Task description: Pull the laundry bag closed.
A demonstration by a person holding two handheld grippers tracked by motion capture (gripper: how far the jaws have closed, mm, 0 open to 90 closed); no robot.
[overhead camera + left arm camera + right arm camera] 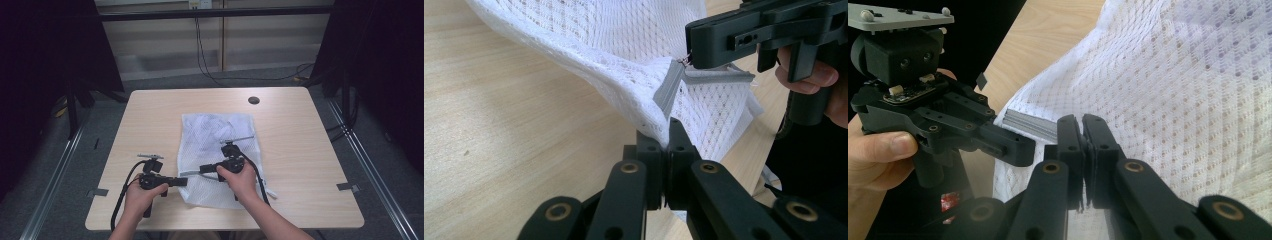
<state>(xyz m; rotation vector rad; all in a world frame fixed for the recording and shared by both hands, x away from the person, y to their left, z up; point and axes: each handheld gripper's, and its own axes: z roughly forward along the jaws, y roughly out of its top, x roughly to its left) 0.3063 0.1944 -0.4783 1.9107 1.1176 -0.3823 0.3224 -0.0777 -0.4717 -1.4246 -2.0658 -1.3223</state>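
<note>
The left gripper [181, 181] pinched the mesh bag's [215, 137] edge at 7 o'clock on the surface [290, 150]. The right gripper [204, 169], pressed together, pinched the zipper [704, 76] pull. The zipping looked barely begun, most left. The left gripper view showed the pull; the high view didn't.

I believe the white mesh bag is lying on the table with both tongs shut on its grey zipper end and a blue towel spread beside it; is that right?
Not quite: no towel is there. The high view shows the table bearing the mesh bag and a dark round spot. The left tongs and right tongs are shut at the grey zipper.
</note>
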